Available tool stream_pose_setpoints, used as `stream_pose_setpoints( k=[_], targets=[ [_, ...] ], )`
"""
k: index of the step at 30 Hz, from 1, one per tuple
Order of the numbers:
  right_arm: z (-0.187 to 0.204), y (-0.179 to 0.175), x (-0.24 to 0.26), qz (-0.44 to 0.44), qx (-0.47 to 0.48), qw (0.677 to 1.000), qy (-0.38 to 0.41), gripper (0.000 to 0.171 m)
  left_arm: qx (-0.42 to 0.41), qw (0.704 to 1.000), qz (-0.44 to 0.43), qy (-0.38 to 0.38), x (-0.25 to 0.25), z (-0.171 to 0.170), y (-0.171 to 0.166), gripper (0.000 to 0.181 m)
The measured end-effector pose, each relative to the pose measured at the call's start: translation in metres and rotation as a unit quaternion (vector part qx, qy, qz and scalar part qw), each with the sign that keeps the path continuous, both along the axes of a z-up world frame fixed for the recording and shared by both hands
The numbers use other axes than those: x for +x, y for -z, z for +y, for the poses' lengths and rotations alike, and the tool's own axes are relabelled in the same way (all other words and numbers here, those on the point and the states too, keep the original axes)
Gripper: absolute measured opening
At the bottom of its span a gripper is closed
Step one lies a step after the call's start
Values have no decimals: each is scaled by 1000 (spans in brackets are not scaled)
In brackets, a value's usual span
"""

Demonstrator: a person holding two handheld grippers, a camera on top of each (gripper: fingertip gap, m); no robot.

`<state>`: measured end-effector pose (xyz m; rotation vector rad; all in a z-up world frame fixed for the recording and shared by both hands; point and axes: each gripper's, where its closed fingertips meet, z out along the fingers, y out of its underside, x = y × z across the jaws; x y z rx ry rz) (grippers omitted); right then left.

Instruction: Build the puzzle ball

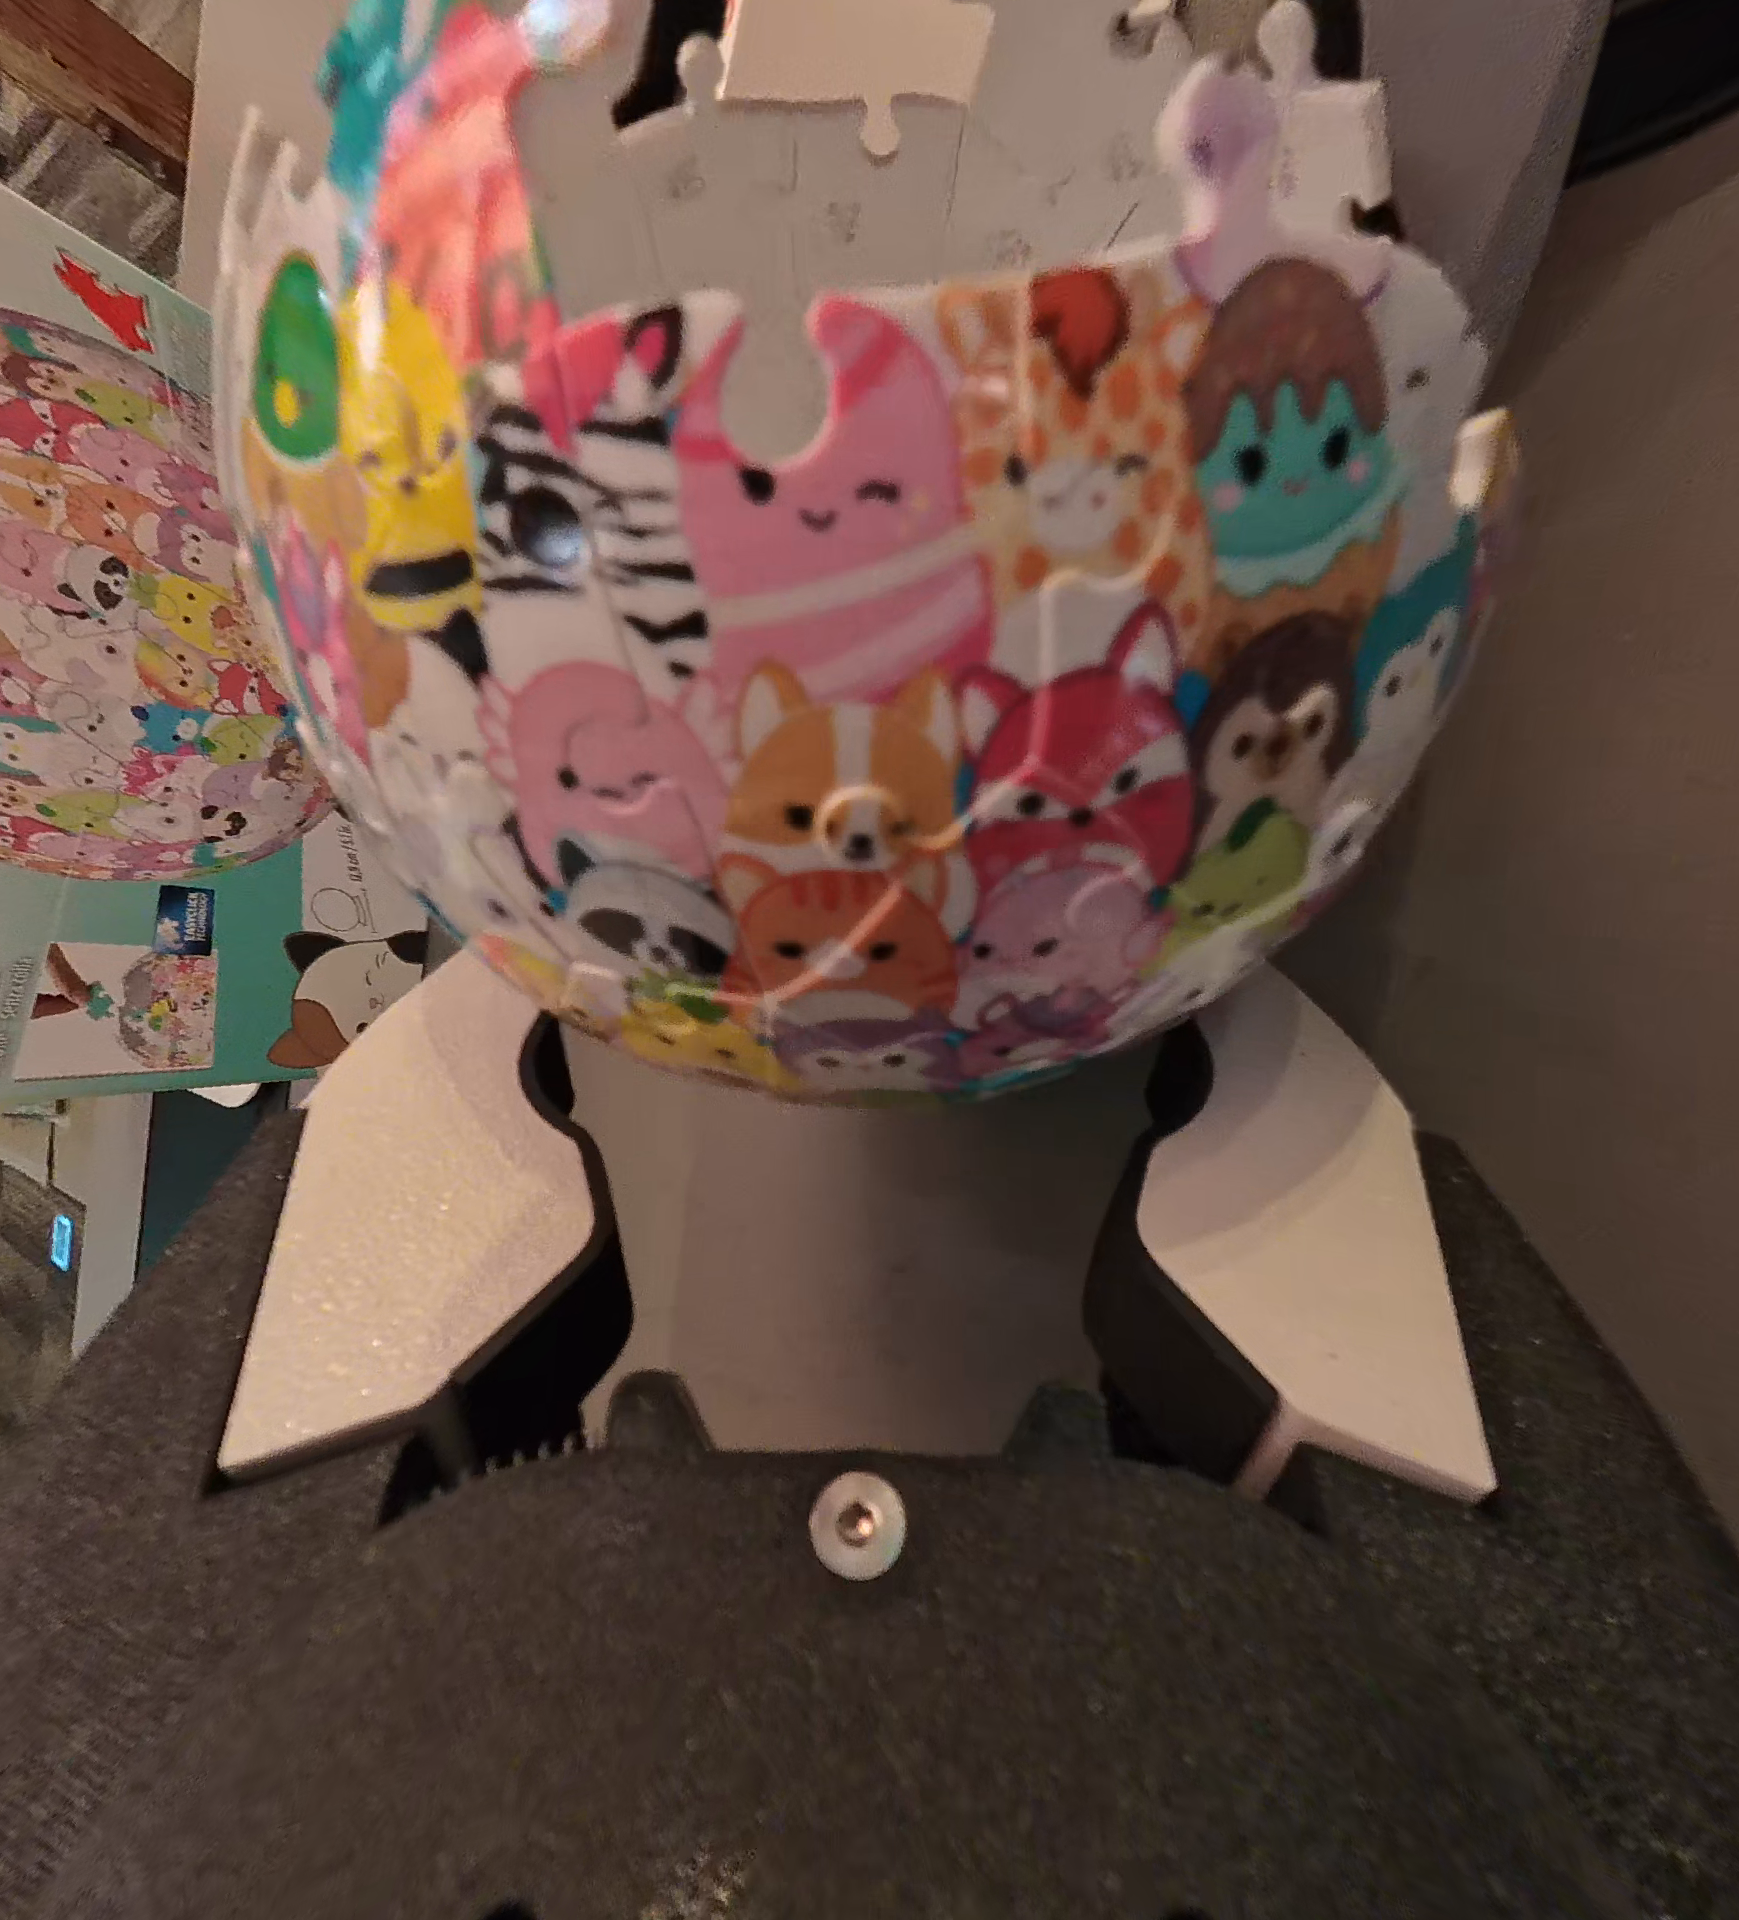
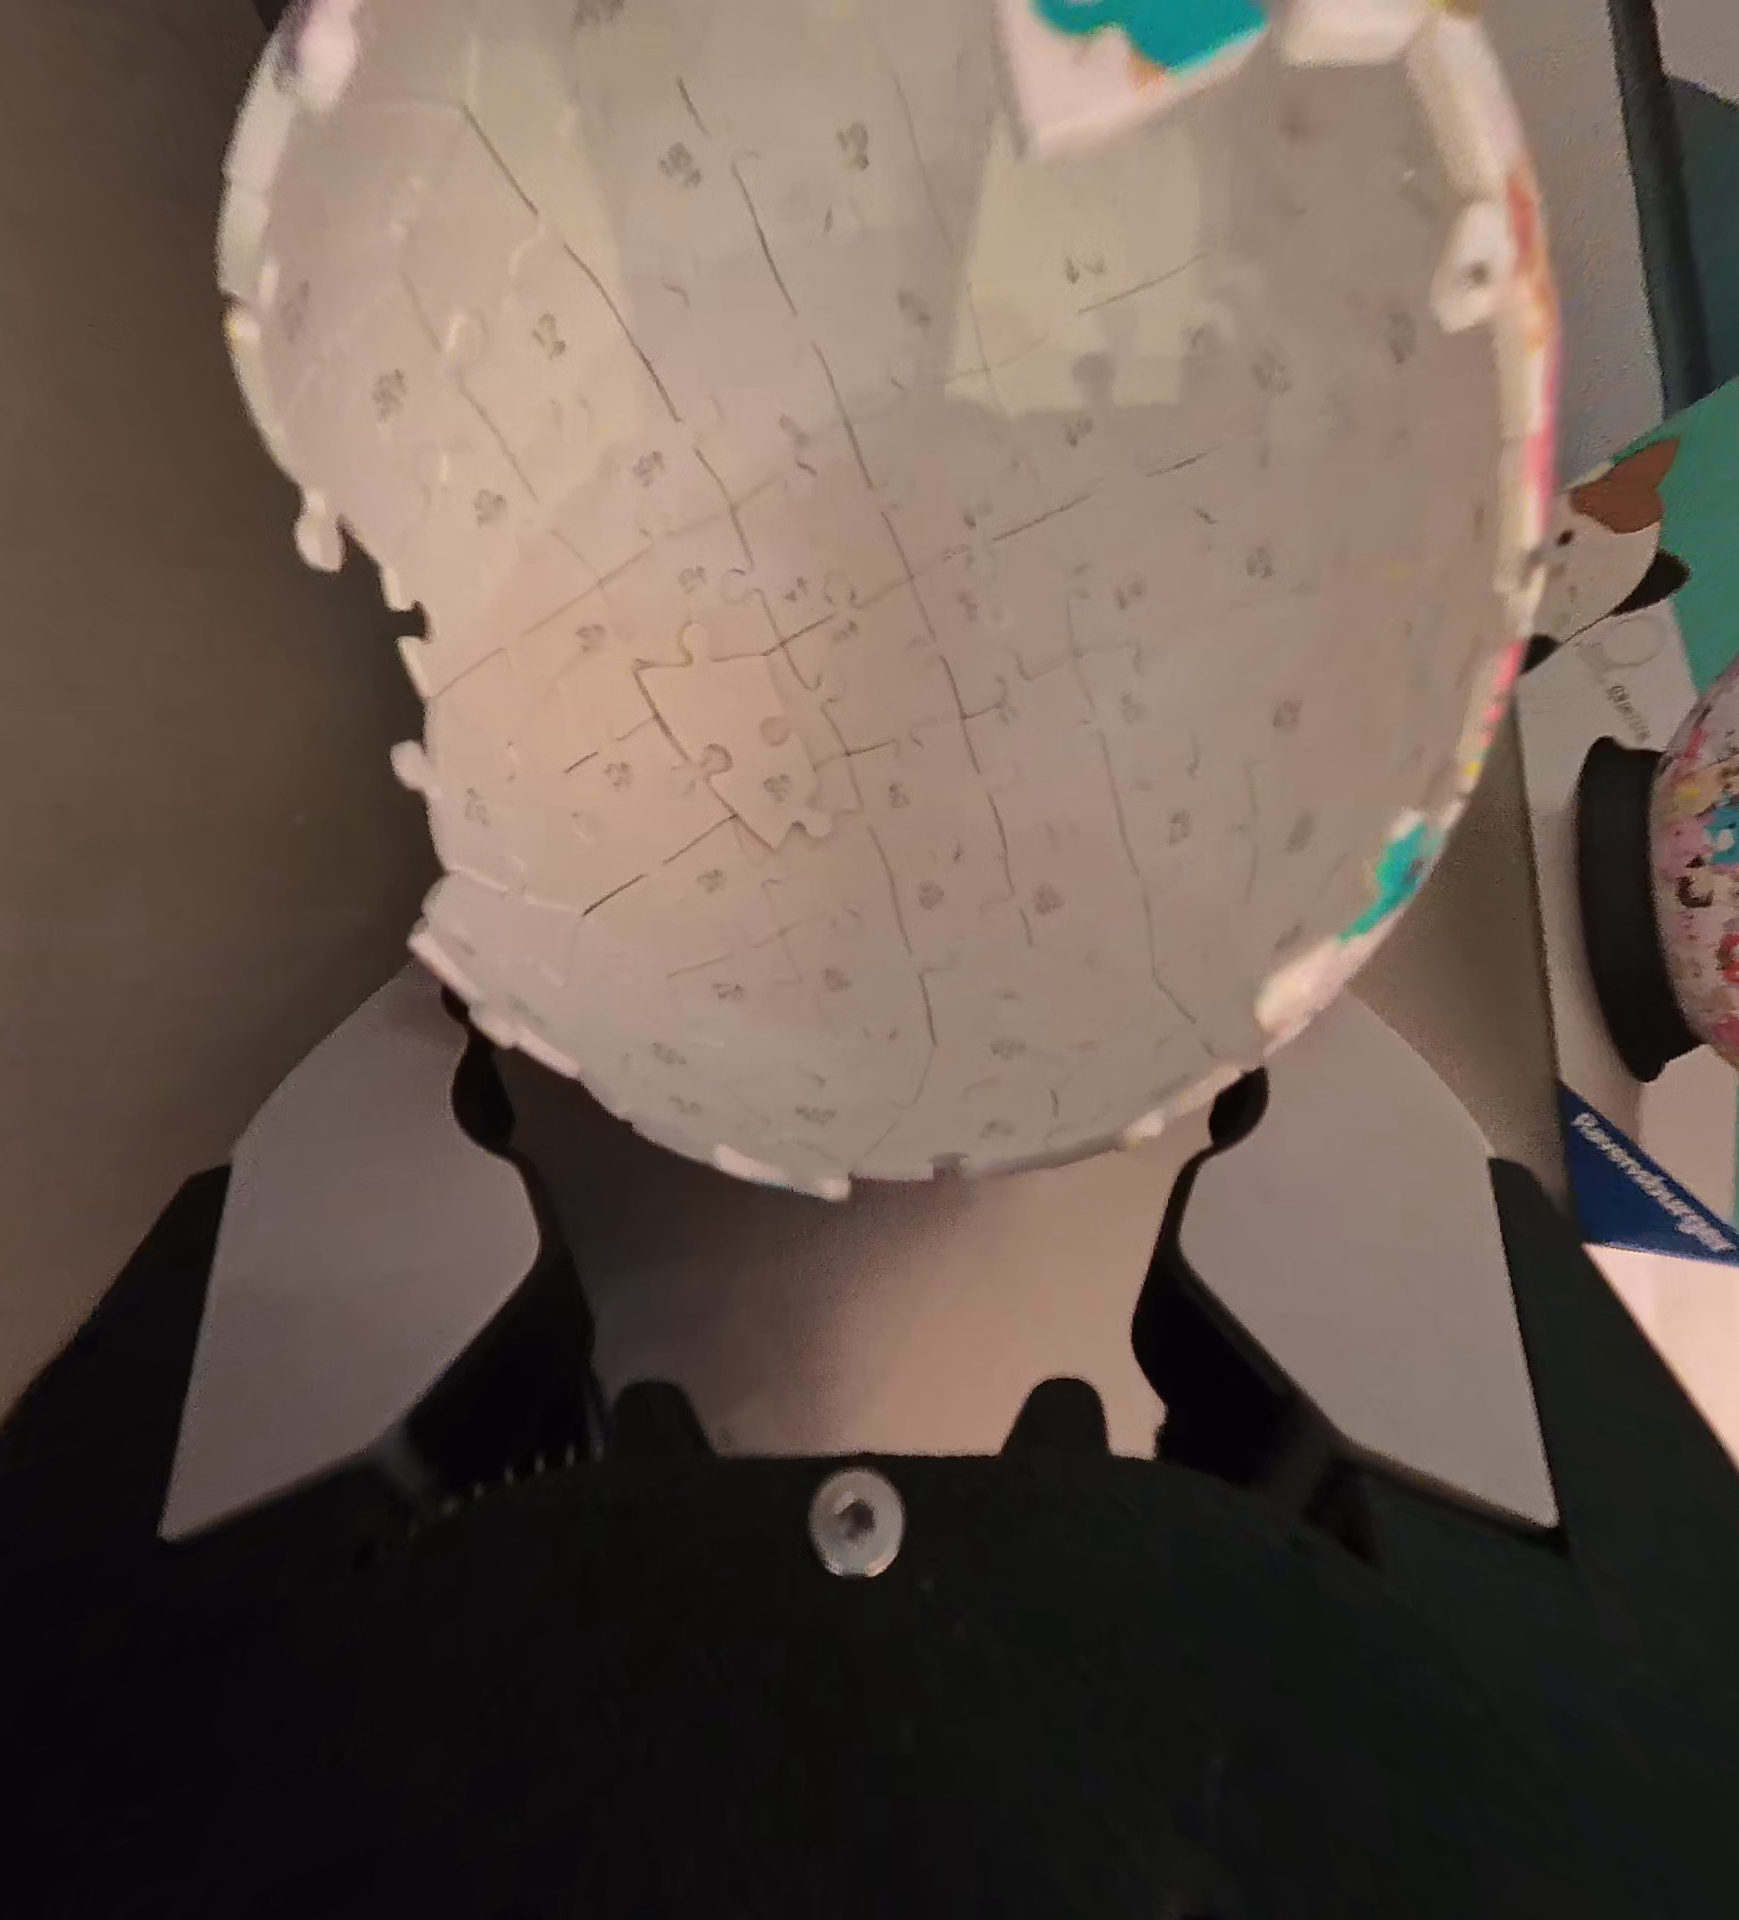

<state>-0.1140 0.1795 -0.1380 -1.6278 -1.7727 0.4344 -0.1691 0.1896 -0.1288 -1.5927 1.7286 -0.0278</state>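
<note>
The half-built ball [image 1: 844, 644] fills both wrist views. From the left gripper [image 1: 865, 1049] its printed outside shows; from the right gripper [image 2: 854, 1081] the white numbered inside [image 2: 844, 623]. Each gripper's jaws stand wide apart with the ball's lower edge between the fingertips; whether they press it I cannot tell. The teal box [image 1: 86, 623] stands just beside the ball, on a pale table [image 1: 1675, 831].
</note>
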Motion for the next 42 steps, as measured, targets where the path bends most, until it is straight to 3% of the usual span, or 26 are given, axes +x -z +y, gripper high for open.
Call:
stream_pose_setpoints(
  k=[8,13,20,26,33,42],
  targets=[
    [-23,-14,13,41,-104,994,-13,133,9,1000,12,15,6,-7,-1,115],
    [-30,-11,21,33,-95,995,-19,133,11,999,20,44,15,-19,-2,134],
    [-39,-6,24,36,-95,994,-39,132,27,998,-11,63,34,-21,-10,146],
    [-40,-6,28,39,-95,993,-56,132,47,995,-16,91,41,-23,-13,146],
    [-41,-5,32,44,-93,992,-71,128,128,982,52,127,40,-24,-15,144],
    [-39,-31,52,79,-45,996,-10,128,152,979,66,121,40,-27,-17,142]
  ],
)
